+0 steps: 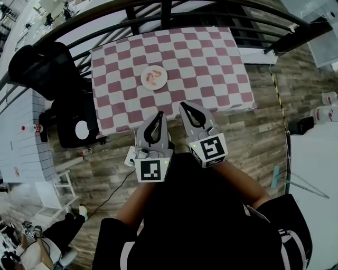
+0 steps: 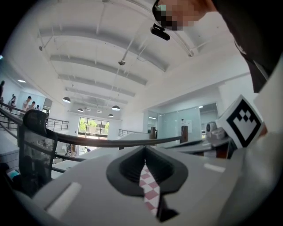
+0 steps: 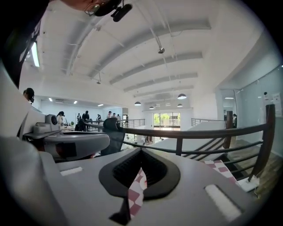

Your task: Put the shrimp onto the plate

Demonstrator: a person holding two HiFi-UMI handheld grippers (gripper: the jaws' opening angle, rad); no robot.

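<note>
1. The plate (image 1: pixel 144 80) sits on the left-centre of the checked counter (image 1: pixel 211 63), well apart from both claws.
2. A small pink curl on the plate looks like the shrimp (image 1: pixel 155 76), though it is too small in the head view to be sure.
3. The left claw (image 1: pixel 158 114) is closed on nothing, its tips meeting over the counter's near edge.
4. The right claw (image 1: pixel 186 105), just beside it, is likewise closed and empty.
5. A dark railing (image 1: pixel 158 10) runs behind the counter.
</note>
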